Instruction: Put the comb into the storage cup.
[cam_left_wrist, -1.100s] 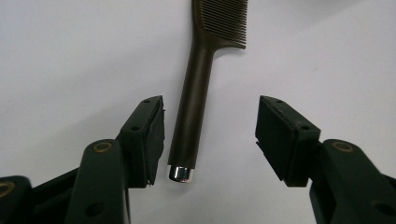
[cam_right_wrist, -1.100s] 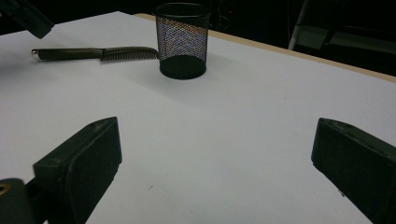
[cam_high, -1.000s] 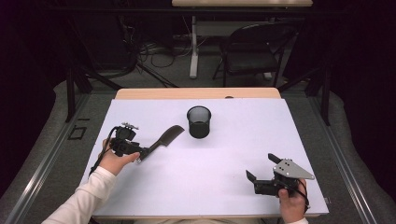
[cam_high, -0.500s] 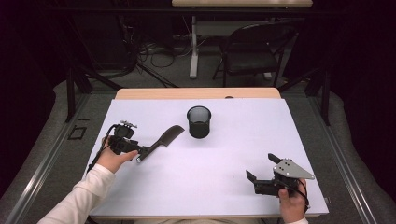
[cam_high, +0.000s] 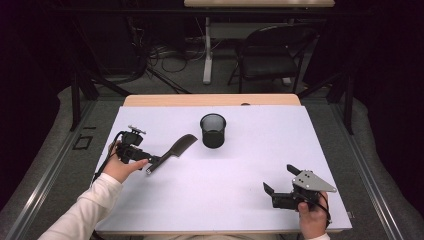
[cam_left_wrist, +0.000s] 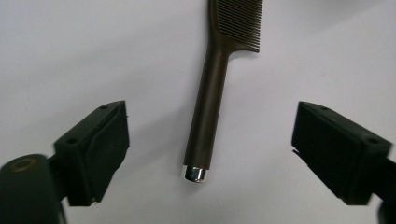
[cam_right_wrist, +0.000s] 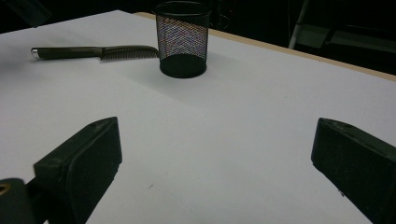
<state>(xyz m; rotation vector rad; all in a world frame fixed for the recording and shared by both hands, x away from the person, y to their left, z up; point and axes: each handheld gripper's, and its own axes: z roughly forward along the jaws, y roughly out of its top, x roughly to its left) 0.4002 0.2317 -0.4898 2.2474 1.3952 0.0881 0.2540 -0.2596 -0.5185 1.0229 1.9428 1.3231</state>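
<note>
A dark brown comb with a silver-tipped handle lies flat on the white table, left of centre. My left gripper sits at the handle's end. In the left gripper view its jaws have just been opening and stand wide on either side of the comb, touching nothing, so the left gripper is open. A black mesh cup stands upright just right of the comb's teeth. Near the front right edge my right gripper rests open and empty, facing the cup and the comb.
The table's far side ends in a bare wooden strip. Behind it, on the floor, are a dark chair, a desk leg and loose cables. White tabletop stretches between the cup and the right gripper.
The left gripper's jaws have spread apart off the comb's handle, and the comb now lies loose on the table. The right gripper has not moved.
</note>
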